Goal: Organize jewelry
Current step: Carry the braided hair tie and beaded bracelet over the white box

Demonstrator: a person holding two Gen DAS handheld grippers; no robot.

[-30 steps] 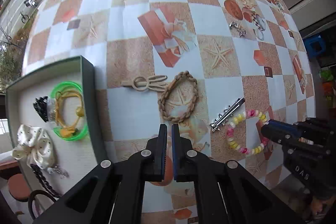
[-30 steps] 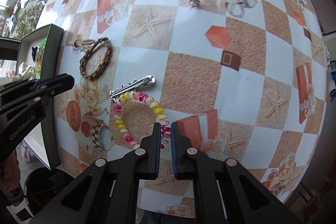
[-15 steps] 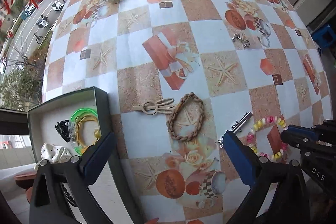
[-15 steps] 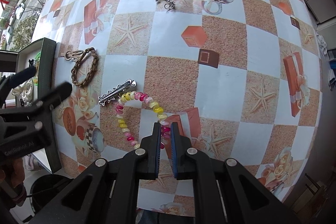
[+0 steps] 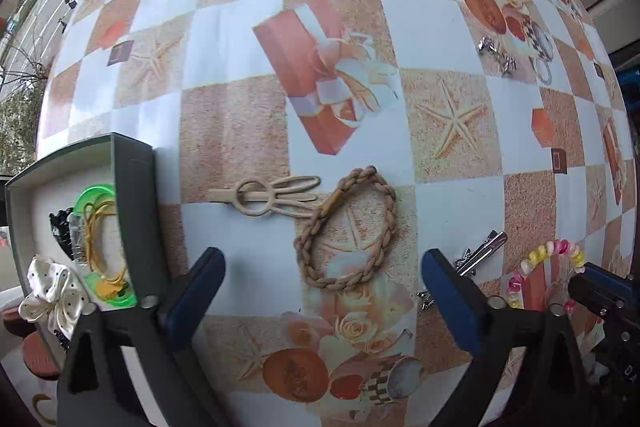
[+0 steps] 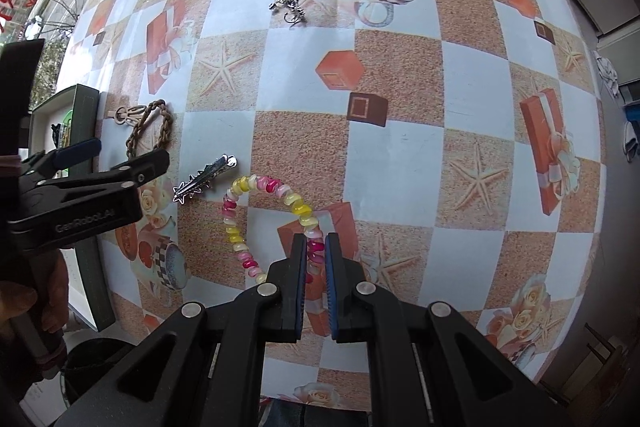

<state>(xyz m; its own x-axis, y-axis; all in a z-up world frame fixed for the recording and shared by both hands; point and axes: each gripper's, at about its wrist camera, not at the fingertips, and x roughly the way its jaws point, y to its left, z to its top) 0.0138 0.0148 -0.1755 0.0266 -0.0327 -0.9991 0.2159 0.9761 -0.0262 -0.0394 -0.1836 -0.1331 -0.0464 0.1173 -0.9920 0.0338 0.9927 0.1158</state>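
At far left an open box [image 5: 138, 211] sits at the desk [image 5: 236, 39] edge, its dark right wall upright; inside lie a green bangle [image 5: 94, 195], a black clip [image 5: 60, 227] and a white spotted bow [image 5: 52, 291]. Just right of the wall, on bare desk, a beige hairpin [image 5: 264, 195] touches the clasp end of a braided bracelet [image 5: 352, 227]. The left tool [image 5: 320, 267] hangs over that bracelet with its jaws wide, having just been opening; nothing is between them but the bracelet lying below, untouched. Its left finger stands close to the box wall. Further right, a silver clip [image 6: 206, 179] lies near a beaded bracelet [image 6: 240, 223] of pink and yellow beads. The right tool [image 6: 315, 255] is clamped narrow on that bracelet's right side, beads pinched between the pads. To the right of it the desk is open checkered cloth to its edge; a small silver charm [image 6: 290, 9] lies well apart toward the far side.
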